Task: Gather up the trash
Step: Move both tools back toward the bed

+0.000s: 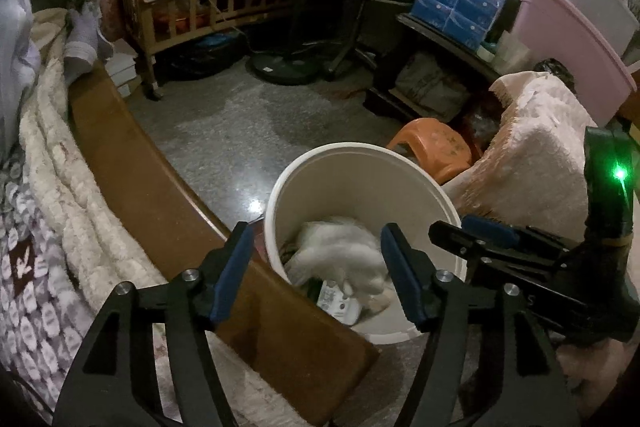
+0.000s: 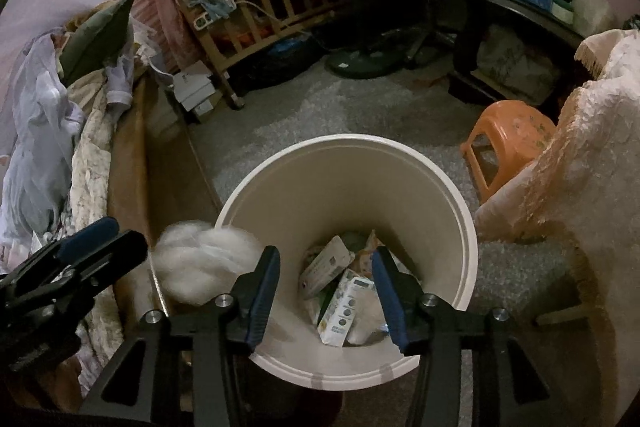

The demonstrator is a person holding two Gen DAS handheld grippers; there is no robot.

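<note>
Over bin (image 2: 460, 211) rim: both claws parted.

No legible text; print on cartons (image 2: 340, 307) in bin (image 2: 440, 163) too blurred.

Both wrist views down into bin (image 1: 362, 163)

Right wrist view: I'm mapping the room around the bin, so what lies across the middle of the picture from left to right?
Heaped bedding → brown bed frame → white bin → orange stool → pale fringed blanket.
</note>
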